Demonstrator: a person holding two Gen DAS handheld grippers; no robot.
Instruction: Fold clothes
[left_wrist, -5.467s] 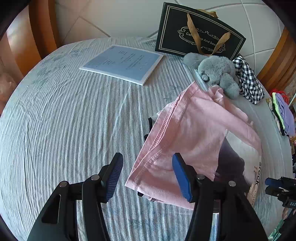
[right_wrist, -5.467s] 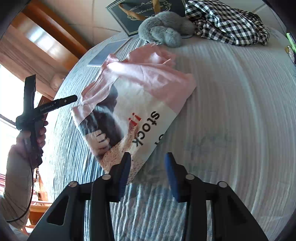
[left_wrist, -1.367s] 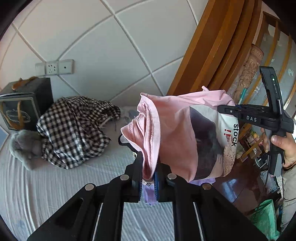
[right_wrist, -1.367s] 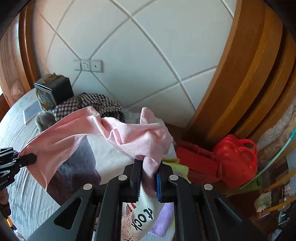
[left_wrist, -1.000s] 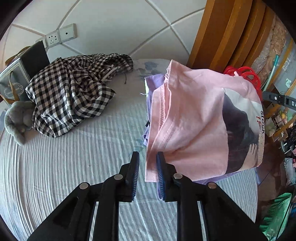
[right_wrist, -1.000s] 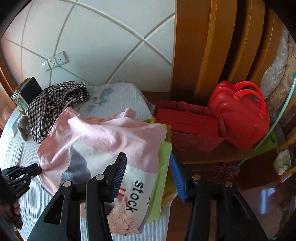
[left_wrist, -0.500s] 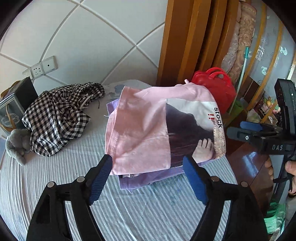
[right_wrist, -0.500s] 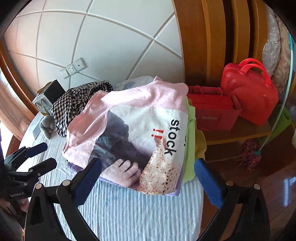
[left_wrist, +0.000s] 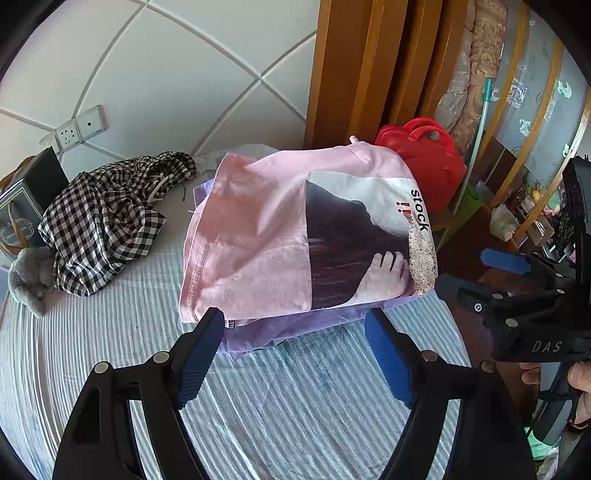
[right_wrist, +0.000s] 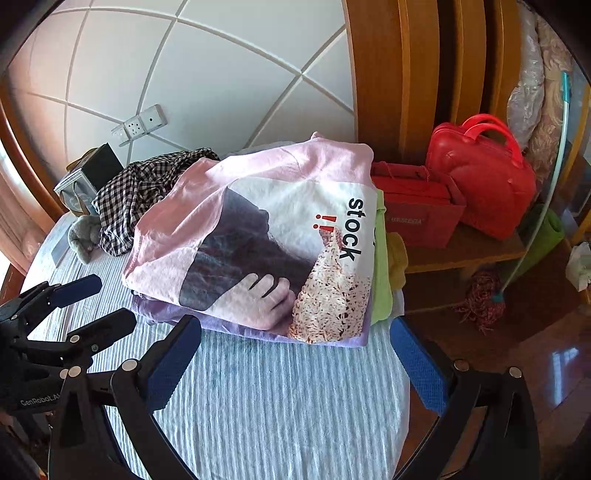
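both my grippers are spread wide with nothing between the pads, left gripper (left_wrist: 295, 347) and right gripper (right_wrist: 295, 354) hanging just in front of the pink t-shirt (left_wrist: 258, 236). the shirt is folded, print side up with "stock !!" showing, sitting on top of a small stack on the bed (left_wrist: 295, 406), touching a purple garment (left_wrist: 280, 328) right under it. containers: a dark gift bag (left_wrist: 26, 206) stands behind and to the left of the shirt against the wall, can't see what's inside. only the right wrist view shows a red paper bag (right_wrist: 417, 218) on a low wooden shelf just right of the shirt, next to the red handbag (right_wrist: 480, 177); can't tell what's in either. that view also shows a green garment (right_wrist: 380, 273) and something yellow poking out at the stack's right edge, which the left view hides. the left wrist view catches my right hand (left_wrist: 576, 373) around the gripper handle. left of the shirt there's a crumpled checkered garment (left_wrist: 103, 218) and a grey plush toy (left_wrist: 29, 277) beyond it. bed cover is pale blue striped, white padded wall with sockets behind, wooden frame right of that.
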